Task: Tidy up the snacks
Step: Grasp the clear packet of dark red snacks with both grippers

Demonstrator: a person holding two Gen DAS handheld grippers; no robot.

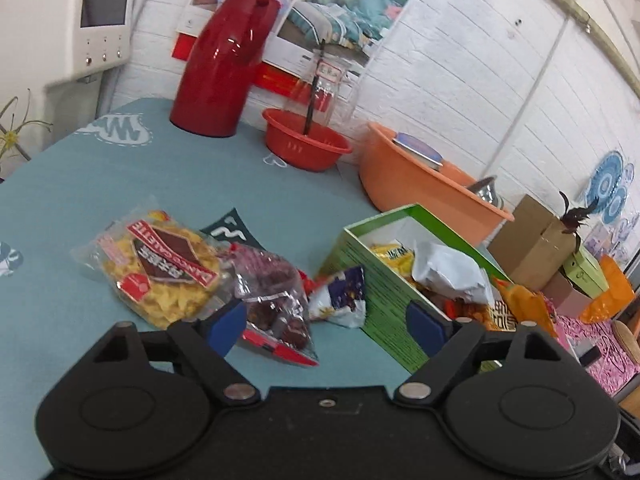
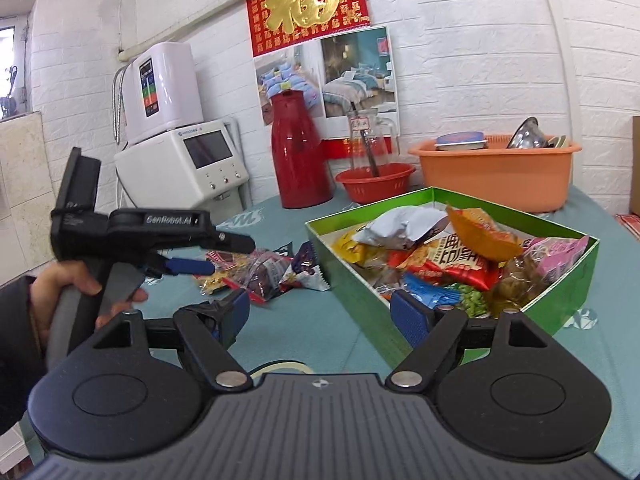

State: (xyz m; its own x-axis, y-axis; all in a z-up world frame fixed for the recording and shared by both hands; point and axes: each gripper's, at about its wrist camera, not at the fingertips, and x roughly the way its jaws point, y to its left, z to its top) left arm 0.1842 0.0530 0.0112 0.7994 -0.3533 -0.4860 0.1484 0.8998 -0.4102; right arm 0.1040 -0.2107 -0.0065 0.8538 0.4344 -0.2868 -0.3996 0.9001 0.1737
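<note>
The bench [image 1: 120,184], under a teal cloth, filled the lower half of both views. The green box [image 2: 568,280], centre right, was already heaped with packets. Three loose snacks lay at centre left: a yellow chip bag [image 1: 160,268] reading "DANGCAKETE", a clear bag of dark pieces [image 1: 276,300] and a small blue-and-white packet [image 1: 344,296]. The left tongs [image 1: 326,320] and right tongs [image 2: 320,312] were spread, empty. The overfull box could spill another packet; crinkly film might slip. "GenRobot.AI" marked the left handle.
</note>
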